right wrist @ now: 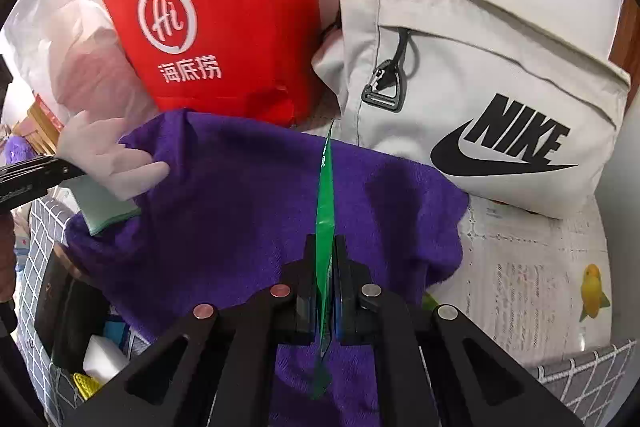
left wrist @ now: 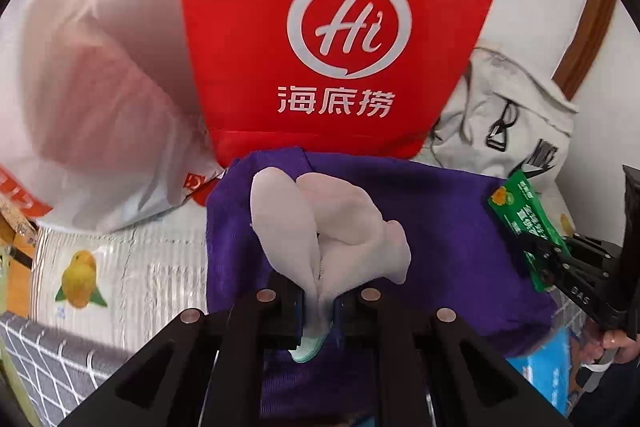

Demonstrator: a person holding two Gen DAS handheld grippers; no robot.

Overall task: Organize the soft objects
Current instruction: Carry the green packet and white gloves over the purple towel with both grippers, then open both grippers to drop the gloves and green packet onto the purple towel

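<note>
Left wrist view: the left tongs [left wrist: 318, 307] are clenched on a pale sock [left wrist: 328, 227] with a mint cuff, its long axis running from 6 toward 12 o'clock, straight out from the tips. It hangs over a purple towel [left wrist: 440, 219]. A red bag [left wrist: 340, 27] stands at 12 o'clock. At 3 o'clock the right tongs [left wrist: 538, 253] grip a green packet [left wrist: 520, 211].

Right wrist view: the right tongs [right wrist: 325, 291] pinch the green packet [right wrist: 326, 195] edge-on, its long axis toward 12 o'clock, above the purple towel [right wrist: 248, 195]. The sock [right wrist: 108, 155] sits at 9 o'clock in the left tongs. A white backpack [right wrist: 480, 67] lies at 1 o'clock. A checked basket [right wrist: 44, 227] shows at 8 o'clock, nearer the left hand, probably where both go.
</note>
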